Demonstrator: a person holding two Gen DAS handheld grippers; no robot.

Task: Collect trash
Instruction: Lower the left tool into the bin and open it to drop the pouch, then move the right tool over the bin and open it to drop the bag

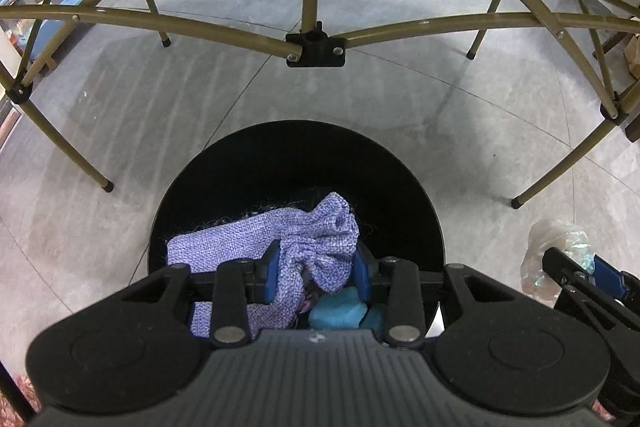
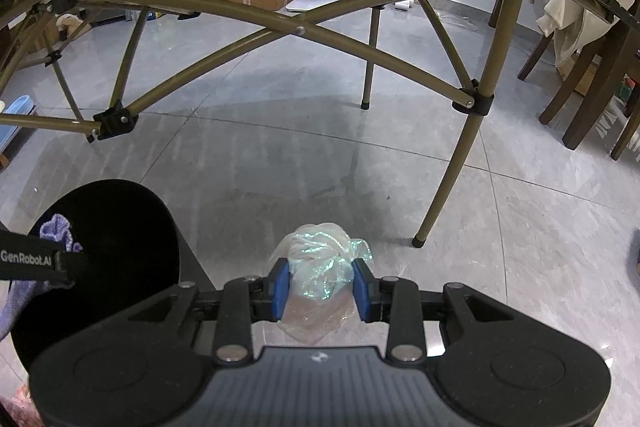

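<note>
bin (image 1: 400, 187): black | drawstring pouch (image 1: 312, 239): lavender woven weave | lump under pouch (image 1: 340, 311): teal | plastic wrap (image 2: 320, 267): clear, iridescent green glints | gripper pads (image 2: 281, 289): blue | table frame (image 2: 460, 163): olive-bronze | floor (image 2: 280, 155): grey tile

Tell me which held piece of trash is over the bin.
The purple woven cloth in the left gripper, above the black bin; the right gripper's plastic wad hangs over bare floor.

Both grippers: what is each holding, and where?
Left gripper pinches the purple cloth at its bunched end; right gripper clamps the crumpled plastic bag across its middle.
</note>
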